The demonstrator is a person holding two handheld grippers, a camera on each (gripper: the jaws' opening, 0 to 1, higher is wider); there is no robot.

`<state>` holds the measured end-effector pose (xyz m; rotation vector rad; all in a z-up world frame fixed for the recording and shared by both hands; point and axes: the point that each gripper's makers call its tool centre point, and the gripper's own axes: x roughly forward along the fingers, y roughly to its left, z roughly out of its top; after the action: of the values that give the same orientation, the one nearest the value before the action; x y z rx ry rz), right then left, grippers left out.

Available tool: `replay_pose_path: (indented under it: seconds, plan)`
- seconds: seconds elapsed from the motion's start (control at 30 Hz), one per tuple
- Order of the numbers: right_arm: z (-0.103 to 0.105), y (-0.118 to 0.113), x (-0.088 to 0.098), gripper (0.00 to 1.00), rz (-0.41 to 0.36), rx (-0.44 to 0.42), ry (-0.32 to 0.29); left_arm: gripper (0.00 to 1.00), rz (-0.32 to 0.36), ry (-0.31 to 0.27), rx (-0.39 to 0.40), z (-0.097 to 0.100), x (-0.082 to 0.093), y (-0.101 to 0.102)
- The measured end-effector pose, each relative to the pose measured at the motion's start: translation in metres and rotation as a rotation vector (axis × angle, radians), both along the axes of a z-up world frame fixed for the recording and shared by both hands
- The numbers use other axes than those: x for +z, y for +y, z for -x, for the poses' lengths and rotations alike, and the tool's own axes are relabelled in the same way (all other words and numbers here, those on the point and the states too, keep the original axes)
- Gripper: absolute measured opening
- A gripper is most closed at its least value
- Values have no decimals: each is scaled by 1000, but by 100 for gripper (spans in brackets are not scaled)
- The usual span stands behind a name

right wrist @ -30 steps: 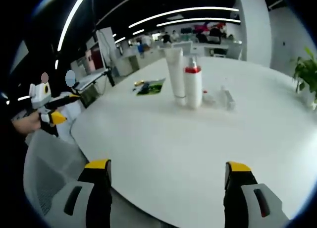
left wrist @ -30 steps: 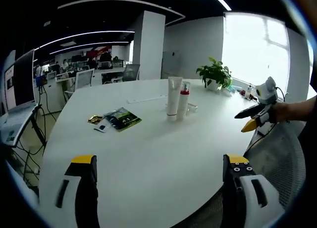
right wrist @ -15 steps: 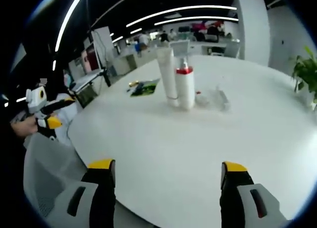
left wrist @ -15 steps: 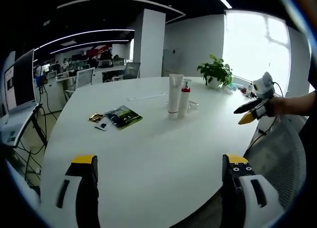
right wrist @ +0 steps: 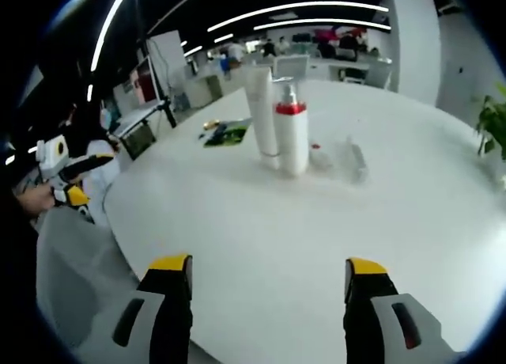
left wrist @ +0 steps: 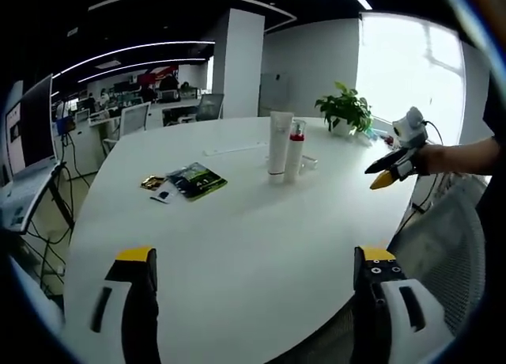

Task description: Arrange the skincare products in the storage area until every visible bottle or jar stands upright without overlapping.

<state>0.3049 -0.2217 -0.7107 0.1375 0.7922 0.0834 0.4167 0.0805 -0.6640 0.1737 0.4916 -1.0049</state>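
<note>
Open-plan office space is seen behind a large round white table [left wrist: 261, 214], with desks, monitors and chairs at the far side, ceiling light strips overhead, a white column and a bright window.

On the table, a tall white tube [left wrist: 277, 144] and a white bottle [left wrist: 293, 152] with a red collar are stood upright, just beside each other, near the middle of the far half. In the right gripper view the tube [right wrist: 260, 115] is placed to the left of the bottle [right wrist: 291, 133], apparently touching it. Small clear items [right wrist: 348, 158] are laid just beside the bottle; their kind cannot be told. A green packet [left wrist: 195, 180] and a small gold packet [left wrist: 152, 181] are laid flat, well apart from the bottles. A potted plant [left wrist: 345, 111] is placed at the table's far edge by the window.

The left gripper [left wrist: 253, 301] is held over the near table edge, jaws spread wide and holding nothing. The right gripper [right wrist: 265, 305] is likewise held with jaws spread and unoccupied, over the table edge. A mesh chair back [left wrist: 443, 253] is seen beside the table, below the hand holding the right gripper.
</note>
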Motion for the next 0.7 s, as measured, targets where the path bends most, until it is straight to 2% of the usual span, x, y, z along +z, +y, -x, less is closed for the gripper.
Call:
replay_pose_path:
  seconds: [0.37,0.7]
  plan:
    - [-21,-12,-1,77,19,18,26,95,-18,5,3,0,-3,1]
    - [-46,-37,-4,75,66,29,48,94,-20,21,8,-1,-6,3]
